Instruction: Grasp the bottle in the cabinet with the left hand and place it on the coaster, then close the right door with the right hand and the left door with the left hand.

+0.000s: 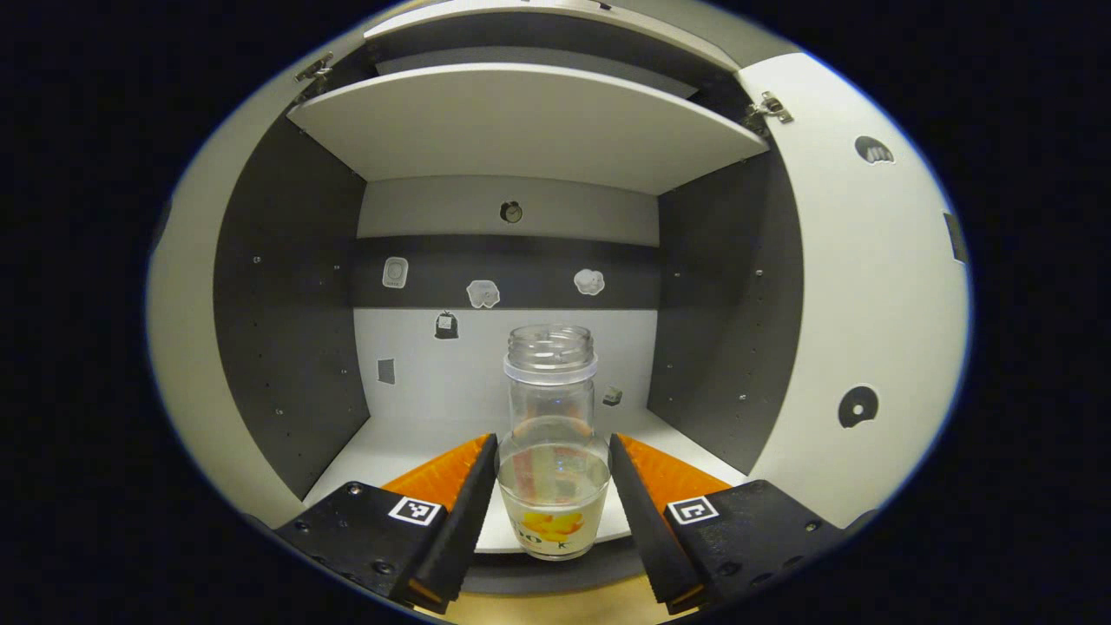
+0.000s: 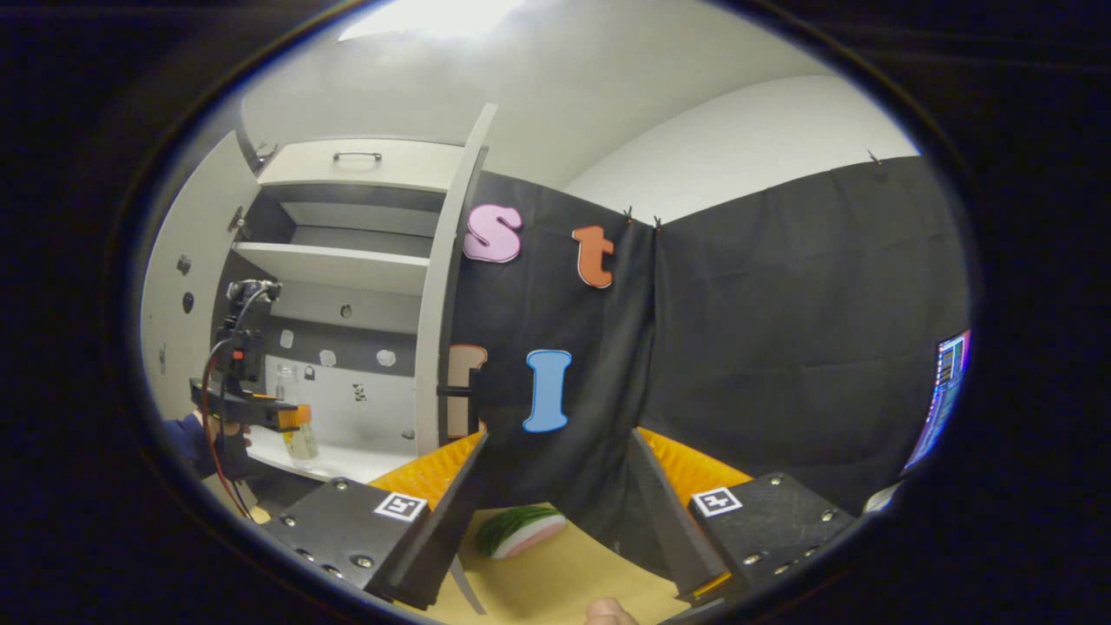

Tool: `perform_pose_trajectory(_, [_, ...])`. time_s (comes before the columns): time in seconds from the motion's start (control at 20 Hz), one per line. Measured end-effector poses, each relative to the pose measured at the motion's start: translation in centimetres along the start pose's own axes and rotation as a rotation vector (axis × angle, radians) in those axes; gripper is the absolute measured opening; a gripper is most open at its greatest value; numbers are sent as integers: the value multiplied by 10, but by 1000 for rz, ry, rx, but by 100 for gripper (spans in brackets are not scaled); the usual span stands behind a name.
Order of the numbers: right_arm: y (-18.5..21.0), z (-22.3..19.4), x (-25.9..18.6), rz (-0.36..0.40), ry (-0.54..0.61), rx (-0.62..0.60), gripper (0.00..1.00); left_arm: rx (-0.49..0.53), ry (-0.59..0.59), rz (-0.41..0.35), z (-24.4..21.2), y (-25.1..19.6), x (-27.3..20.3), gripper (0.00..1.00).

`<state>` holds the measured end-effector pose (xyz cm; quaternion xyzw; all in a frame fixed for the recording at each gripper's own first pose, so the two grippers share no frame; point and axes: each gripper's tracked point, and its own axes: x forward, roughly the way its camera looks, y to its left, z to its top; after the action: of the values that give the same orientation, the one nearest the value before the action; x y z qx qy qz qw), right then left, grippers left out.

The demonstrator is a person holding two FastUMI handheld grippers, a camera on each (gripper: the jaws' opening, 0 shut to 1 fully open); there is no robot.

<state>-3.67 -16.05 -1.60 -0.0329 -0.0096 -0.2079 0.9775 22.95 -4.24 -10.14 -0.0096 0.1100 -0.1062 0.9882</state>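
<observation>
Cabinet [image 1: 555,130] open – bottle [image 1: 553,434] upright on pale shelf floor [image 1: 408,447] (near front edge).

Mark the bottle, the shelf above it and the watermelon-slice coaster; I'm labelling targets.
bottle [image 1: 552,434], left gripper view, its clear body.
shelf [image 1: 529,130], left gripper view, its pale underside.
watermelon-slice coaster [image 2: 521,530], right gripper view, its green rind.

Small stickers [image 1: 484,293] (shapes unclear) and possibly a watermelon-slice toy [image 2: 521,531].

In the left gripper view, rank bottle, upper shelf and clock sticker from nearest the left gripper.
1. bottle, between the left gripper fingers.
2. upper shelf, overhead.
3. clock sticker, on the back wall.
</observation>
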Motion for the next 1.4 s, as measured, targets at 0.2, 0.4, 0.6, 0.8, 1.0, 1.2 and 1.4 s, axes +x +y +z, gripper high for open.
perform_pose_trajectory(0.2, [3, 1, -5, 35, 1, 5, 95, 18, -32, -45, 0, -7, -43, 80])
perform_pose_trajectory(0.4, [6, 5, -9, 62, -6, 1, 93, 15, -31, -100, -17, -18, -82, 80])
perform_pose_trajectory(0.6, [10, 10, -9, 91, -15, 9, 95, 6, 18, -153, -56, -30, -114, 80])
perform_pose_trajectory(0.8, [14, 14, -9, 115, -24, 30, 95, -27, 111, -175, -111, -36, -141, 80])
perform_pose_trajectory(1.0, [16, 14, -8, 134, -23, 49, 95, -82, 218, -166, -175, -35, -164, 80])
perform_pose_trajectory(1.2, [18, 14, -8, 153, -25, 43, 93, -123, 292, -182, -238, -44, -187, 81])
perform_pose_trajectory(1.4, [20, 16, -5, 157, -23, 38, 95, -151, 358, -186, -294, -53, -205, 81])
